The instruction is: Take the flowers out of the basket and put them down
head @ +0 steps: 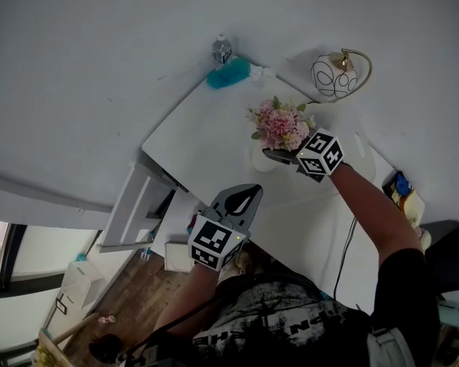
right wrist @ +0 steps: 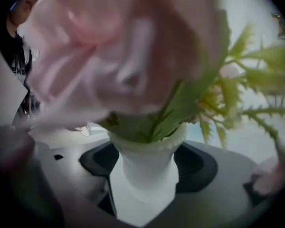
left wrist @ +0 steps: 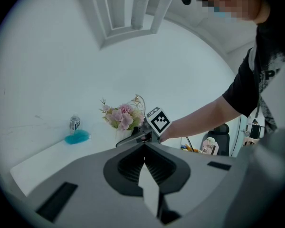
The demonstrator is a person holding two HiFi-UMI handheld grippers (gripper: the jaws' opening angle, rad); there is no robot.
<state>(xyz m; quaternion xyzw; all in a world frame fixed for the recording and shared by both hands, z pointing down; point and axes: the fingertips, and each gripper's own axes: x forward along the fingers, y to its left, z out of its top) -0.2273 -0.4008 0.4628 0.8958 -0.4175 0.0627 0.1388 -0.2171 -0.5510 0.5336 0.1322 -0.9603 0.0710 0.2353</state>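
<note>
Item: pink flowers (head: pixel 279 125) in a white vase (right wrist: pixel 149 170), upright on the white worktop (head: pixel 206 136).

Right hand-held gripper (head: pixel 274 156): released, jaws spread either side of the vase neck, probably lined up for a grasp.

Left hand-held gripper (head: pixel 243 199): clenched, empty, held well apart, likely to leave room.

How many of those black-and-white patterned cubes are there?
2. One black-and-white marker cube is by the white desk's near edge; the other is beside the pink flower bunch. None seems hidden.
</note>
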